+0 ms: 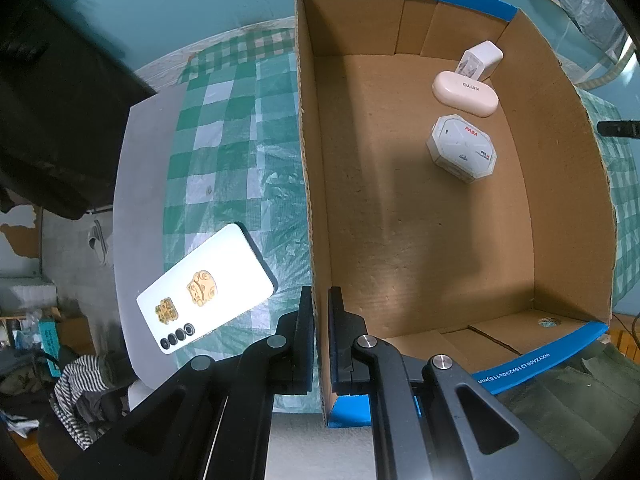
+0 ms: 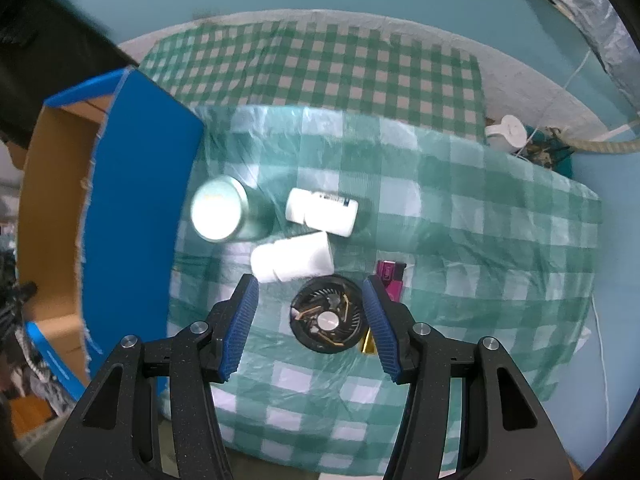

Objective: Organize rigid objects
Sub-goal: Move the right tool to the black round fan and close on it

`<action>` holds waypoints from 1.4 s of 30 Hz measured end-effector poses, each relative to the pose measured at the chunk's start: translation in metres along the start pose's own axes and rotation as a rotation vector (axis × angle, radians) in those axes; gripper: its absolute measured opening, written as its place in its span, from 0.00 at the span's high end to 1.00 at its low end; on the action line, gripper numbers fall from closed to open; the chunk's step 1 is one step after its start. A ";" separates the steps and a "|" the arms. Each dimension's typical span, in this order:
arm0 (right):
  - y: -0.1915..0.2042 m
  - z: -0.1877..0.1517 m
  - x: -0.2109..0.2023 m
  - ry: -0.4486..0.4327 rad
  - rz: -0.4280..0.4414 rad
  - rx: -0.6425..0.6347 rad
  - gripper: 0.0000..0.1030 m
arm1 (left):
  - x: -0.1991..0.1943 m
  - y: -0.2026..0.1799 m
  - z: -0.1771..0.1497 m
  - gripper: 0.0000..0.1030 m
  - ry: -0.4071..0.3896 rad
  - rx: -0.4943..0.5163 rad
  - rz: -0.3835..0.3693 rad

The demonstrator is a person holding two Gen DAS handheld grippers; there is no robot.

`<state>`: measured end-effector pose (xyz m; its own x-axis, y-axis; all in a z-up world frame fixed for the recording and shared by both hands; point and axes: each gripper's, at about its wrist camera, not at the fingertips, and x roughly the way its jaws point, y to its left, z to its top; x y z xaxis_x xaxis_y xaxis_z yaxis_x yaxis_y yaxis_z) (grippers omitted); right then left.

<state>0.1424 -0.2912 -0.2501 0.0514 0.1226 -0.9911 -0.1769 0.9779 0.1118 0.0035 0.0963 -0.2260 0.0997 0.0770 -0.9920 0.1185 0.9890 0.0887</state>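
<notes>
My left gripper (image 1: 320,300) is shut on the near left wall of a cardboard box (image 1: 316,200) with blue edges. Inside the box lie a white octagonal case (image 1: 462,148), a pink oval earbud case (image 1: 466,94) and a white charger block (image 1: 482,58). A white phone (image 1: 208,288) with gold stickers lies on the cloth left of the box. My right gripper (image 2: 310,292) is open above a black round fan (image 2: 326,318). Beyond it lie two white bottles (image 2: 294,260) (image 2: 324,212), a metal can (image 2: 224,212) and a magenta lighter (image 2: 390,278). The box (image 2: 136,216) stands at the left.
A green checked cloth (image 2: 460,220) covers the table. A gold piece (image 2: 368,346) pokes out beside the fan. A white round object (image 2: 508,132) sits at the table's far right edge. Clothes and clutter (image 1: 80,384) lie on the floor to the left.
</notes>
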 end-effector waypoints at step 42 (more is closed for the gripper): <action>0.028 -0.046 0.056 0.062 -0.058 -0.072 0.40 | 0.006 -0.002 -0.008 0.95 0.009 0.003 0.004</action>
<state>0.0947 -0.2647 -0.3059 0.0034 0.0534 -0.9986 -0.2461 0.9679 0.0509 -0.0036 0.0954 -0.2333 0.0912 0.0817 -0.9925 0.1208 0.9884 0.0925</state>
